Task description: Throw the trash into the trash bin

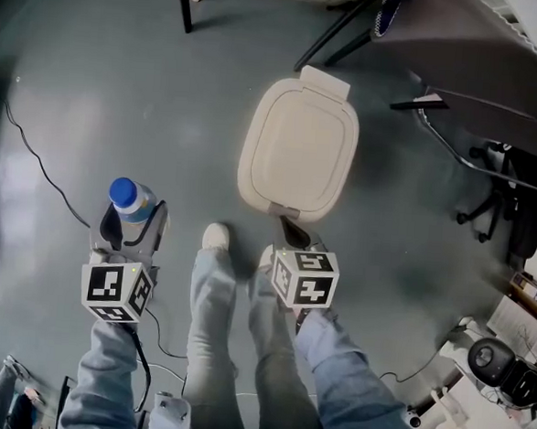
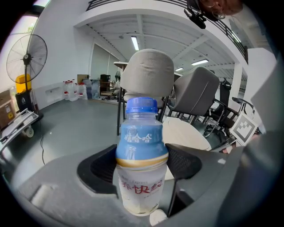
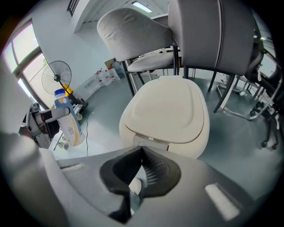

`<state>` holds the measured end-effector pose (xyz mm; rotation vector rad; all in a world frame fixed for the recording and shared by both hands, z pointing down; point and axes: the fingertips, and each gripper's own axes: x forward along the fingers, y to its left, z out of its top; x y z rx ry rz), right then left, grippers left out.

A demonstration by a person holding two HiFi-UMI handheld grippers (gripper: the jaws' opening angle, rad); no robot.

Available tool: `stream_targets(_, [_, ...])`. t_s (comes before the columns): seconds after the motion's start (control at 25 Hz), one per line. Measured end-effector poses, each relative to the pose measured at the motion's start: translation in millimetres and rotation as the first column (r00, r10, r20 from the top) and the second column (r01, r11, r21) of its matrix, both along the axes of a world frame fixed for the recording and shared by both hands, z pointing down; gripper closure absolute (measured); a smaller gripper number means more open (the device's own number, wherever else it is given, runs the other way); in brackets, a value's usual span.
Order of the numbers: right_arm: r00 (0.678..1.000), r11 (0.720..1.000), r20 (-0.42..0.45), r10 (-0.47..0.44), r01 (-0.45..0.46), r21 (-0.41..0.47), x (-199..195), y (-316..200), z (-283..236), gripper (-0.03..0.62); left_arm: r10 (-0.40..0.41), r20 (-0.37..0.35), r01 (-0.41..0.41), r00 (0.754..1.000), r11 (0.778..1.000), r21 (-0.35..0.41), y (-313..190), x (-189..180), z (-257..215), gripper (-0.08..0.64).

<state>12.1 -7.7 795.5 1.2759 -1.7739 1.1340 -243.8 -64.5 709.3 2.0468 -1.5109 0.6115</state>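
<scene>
A cream trash bin [image 1: 299, 151] stands on the grey floor with its lid down. My left gripper [image 1: 132, 220] is shut on a small plastic bottle [image 1: 130, 199] with a blue cap and blue label, held upright to the left of the bin. The bottle [image 2: 141, 155] fills the gap between the left jaws, and the bin [image 2: 188, 133] shows behind it to the right. My right gripper [image 1: 292, 229] is shut with nothing held, its tips close to the bin's front edge. In the right gripper view the bin [image 3: 171, 111] lies just beyond the closed jaws, and the bottle [image 3: 69, 117] shows at far left.
The person's legs and shoes [image 1: 215, 237] stand between the two grippers, just in front of the bin. Chair legs [image 1: 336, 30] rise behind the bin, and an office chair base [image 1: 508, 203] is at the right. A cable [image 1: 43, 166] trails over the floor at the left. A fan [image 2: 27, 57] stands far off.
</scene>
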Motion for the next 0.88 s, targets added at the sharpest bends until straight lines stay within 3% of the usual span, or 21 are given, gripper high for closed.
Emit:
stream_targets(0.48, [1.000, 1.000, 0.003, -0.012, 0.012, 0.020, 1, -5, -6, 0.589, 0.043, -0.012, -0.043, 0.999, 0.999, -0.008, -1, 23, 1, 0.213])
stream_targets(0.88, [0.999, 0.993, -0.045, 0.008, -0.003, 0.114, 32, -26, -36, 0.589, 0.083, -0.004, -0.083, 0.997, 0.997, 0.009, -11, 49, -14, 0.213])
